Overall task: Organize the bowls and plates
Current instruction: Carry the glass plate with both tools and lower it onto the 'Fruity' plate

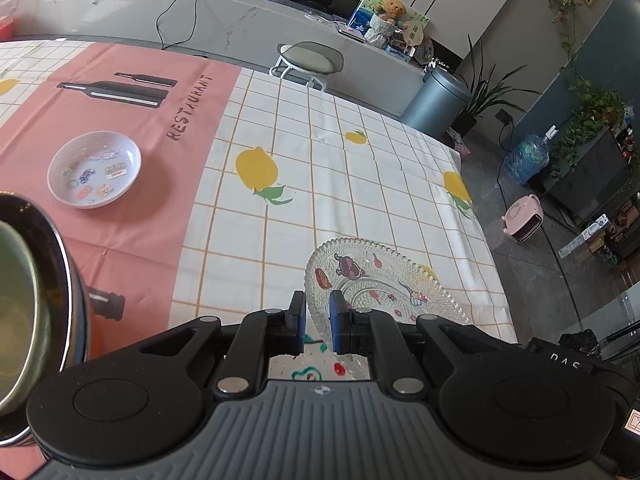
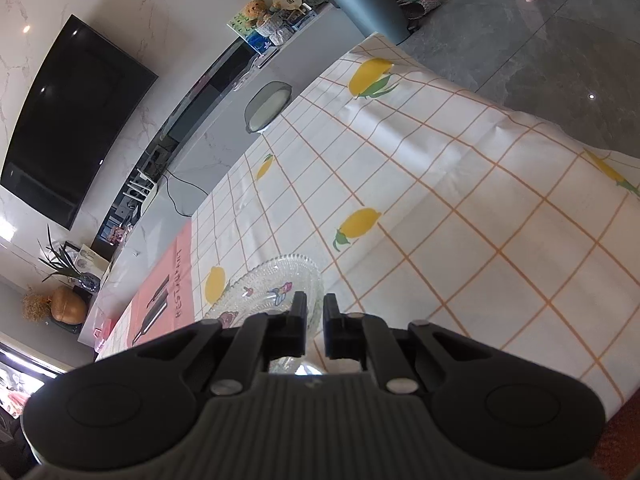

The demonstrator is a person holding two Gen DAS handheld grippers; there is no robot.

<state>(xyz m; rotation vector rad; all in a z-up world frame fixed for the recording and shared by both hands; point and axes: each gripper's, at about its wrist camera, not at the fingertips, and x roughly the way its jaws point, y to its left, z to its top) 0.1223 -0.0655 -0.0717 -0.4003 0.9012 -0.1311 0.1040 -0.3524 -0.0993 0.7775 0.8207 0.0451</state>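
The word "RESTAURANT" is printed in dark capitals on the pink panel of the tablecloth [image 1: 132,216], beside two drawn bottles [image 1: 116,90]. In the right wrist view the same word shows on the pink panel [image 2: 176,280] but is too skewed to read fully. White letters reading roughly "DAS" stand on a black strap [image 1: 568,360] at the lower right of the left wrist view.
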